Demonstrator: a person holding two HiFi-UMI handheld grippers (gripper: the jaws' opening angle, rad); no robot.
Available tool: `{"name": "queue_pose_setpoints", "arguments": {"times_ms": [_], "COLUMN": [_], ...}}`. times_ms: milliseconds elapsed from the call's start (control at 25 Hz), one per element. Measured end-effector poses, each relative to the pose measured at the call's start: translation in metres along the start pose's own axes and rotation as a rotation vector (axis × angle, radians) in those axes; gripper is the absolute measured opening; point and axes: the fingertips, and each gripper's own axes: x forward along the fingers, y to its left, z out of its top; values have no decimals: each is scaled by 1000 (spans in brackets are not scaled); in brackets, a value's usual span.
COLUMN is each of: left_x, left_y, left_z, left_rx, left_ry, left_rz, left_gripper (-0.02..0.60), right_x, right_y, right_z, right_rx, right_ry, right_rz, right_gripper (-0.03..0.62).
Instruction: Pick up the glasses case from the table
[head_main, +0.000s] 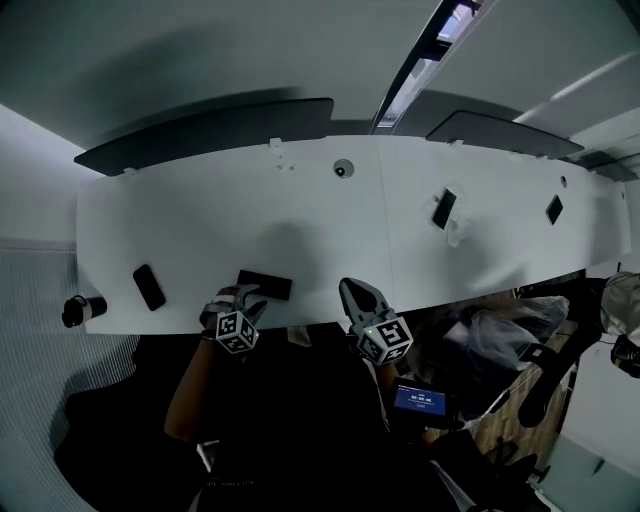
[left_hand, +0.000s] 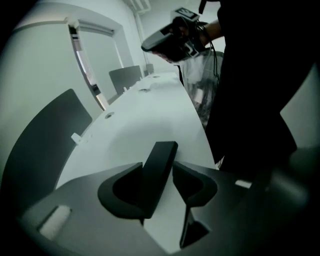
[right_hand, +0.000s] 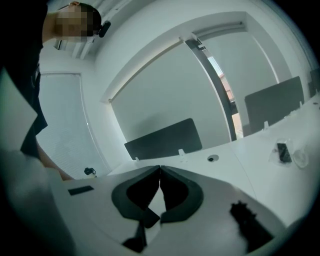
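Long white table (head_main: 200, 220) under dim, cool light, with both grippers at its near edge.

Nearest of all, below the table edge: a small lit screen (head_main: 420, 400), close under the right gripper (head_main: 352, 292). That gripper's jaws together, tips meeting, nothing between them; reaches just over the near edge, pointing across the tabletop.

Left gripper (head_main: 243, 300), beside it and tilted down over the near edge. Jaws apart, straddling the glasses case (head_main: 264, 285). Case black, oblong, flat on the table close to the near edge. In the left gripper view, one jaw right up against the long side of the case, a slim gap of white table on the other side. No clamping visible.

Further toward the left end: a flat black slab (head_main: 149, 287) lying apart from the case, then a dark cylindrical object (head_main: 82, 310) at the table's end.

Mid-table on the right: a black upright item (head_main: 443, 208), another (head_main: 553, 209) well beyond it.

Near the far edge, a round cable port (head_main: 342, 168). Behind it, two dark partition panels (head_main: 210, 135) (head_main: 500, 133) standing along the far side.
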Motion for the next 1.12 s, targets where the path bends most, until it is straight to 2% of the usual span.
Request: {"name": "queue_pose_setpoints", "arguments": {"times_ms": [160,280,400,560,720,800,960,1120], "left_x": [25,39,54,50,50,49,38,25], "left_y": [7,8,11,18,16,17,19,25], "left_z": [-31,-49,-59,-71,-61,-56,-45,-34], "left_rx": [138,168,140,32,51,-13,-285,-473], "left_ry": [113,163,179,199,193,174,95,0], "left_rz": [-71,-134,-202,-297,-332,-339,-370,-366], "left_gripper": [318,343,362,354,322,313,296,288], "right_x": [4,7,18,35,38,40,42,48], "right_y": [9,20,29,47,55,57,57,61], "right_z": [3,1,2,5,13,17,17,21], "right_rx": [1,15,-10,-64,-59,-54,-39,-56], "right_ry": [-27,-37,-26,-27,-38,-51,-45,-42], "right_rz": [-48,-70,-80,-57,-43,-43,-45,-30], "right_gripper": [8,8,8,8,8,8,8,8]}}
